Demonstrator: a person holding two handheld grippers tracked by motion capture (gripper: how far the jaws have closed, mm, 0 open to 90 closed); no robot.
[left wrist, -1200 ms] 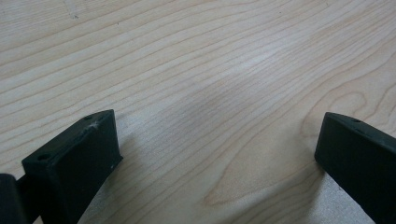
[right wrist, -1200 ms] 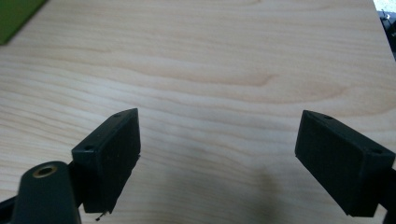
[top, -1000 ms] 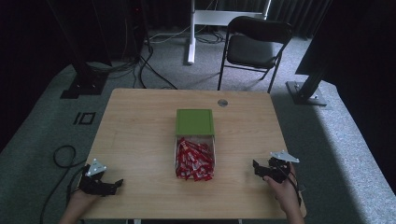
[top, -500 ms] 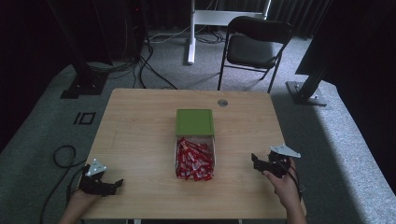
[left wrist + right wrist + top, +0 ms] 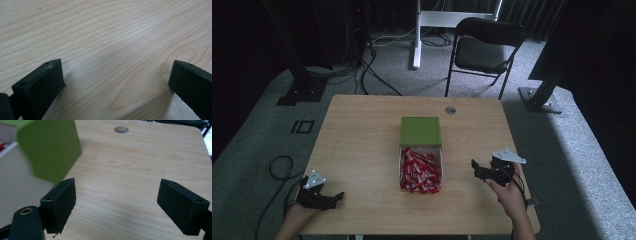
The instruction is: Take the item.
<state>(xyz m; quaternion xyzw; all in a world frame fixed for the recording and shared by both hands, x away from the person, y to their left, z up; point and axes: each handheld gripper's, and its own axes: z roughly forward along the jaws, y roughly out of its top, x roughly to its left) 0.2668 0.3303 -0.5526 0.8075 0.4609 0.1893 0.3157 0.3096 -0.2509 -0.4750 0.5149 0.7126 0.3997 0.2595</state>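
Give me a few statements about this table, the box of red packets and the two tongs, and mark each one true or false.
1. The green lid covers only the far part of the clear box. True.
2. The red packets lie scattered over the bare table. False: they are piled inside the box.
3. The left tongs are open with nothing between their jaws. True.
4. The right tongs are shut on a red packet. False: the right gripper view shows the jaws wide apart over bare wood.
5. A round hole sits in the tabletop beyond the box, towards the chair. True.
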